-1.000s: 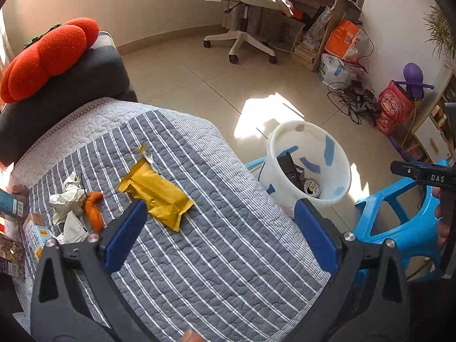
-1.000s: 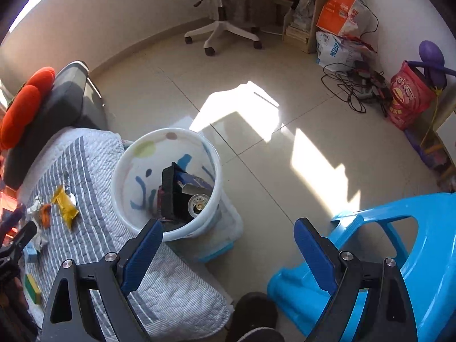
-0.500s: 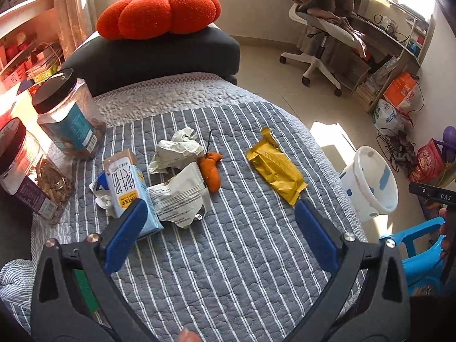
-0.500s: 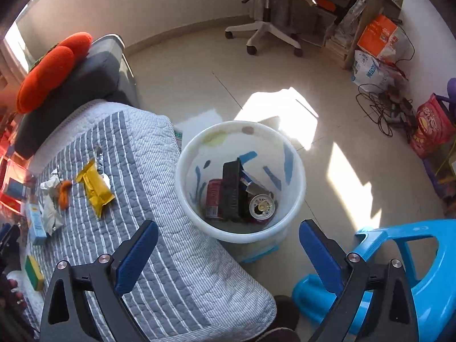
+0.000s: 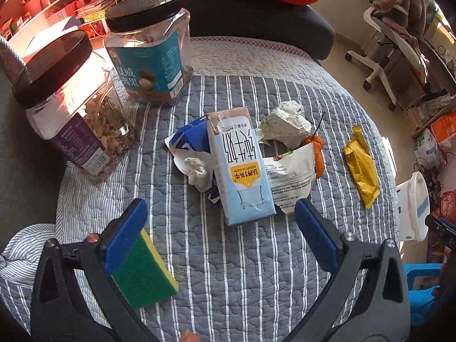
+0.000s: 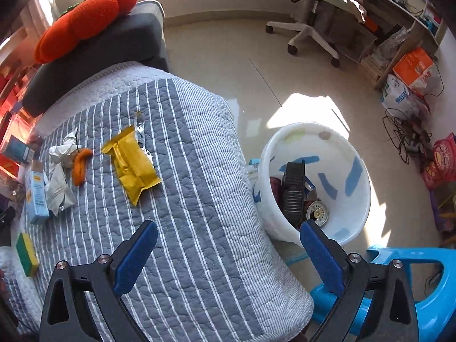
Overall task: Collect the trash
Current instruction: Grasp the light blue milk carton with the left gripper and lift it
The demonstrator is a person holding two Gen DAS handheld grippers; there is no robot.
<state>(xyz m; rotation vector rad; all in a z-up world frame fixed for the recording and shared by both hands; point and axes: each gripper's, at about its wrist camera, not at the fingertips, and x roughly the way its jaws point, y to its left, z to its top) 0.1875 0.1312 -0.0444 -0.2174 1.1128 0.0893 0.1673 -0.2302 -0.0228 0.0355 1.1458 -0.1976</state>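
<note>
Sunlit quilt spreads beneath me, litter heaped mid-surface. Nearest is the milk carton [image 5: 240, 168], lying flat at twelve o'clock from my left hand-held gripper [image 5: 221, 235], long axis running straight away from me, between the wide-open, empty jaws. My right hand-held gripper [image 6: 228, 259], equally agape and empty, hangs farther off, the white bin [image 6: 353, 154] at its two o'clock.
</note>
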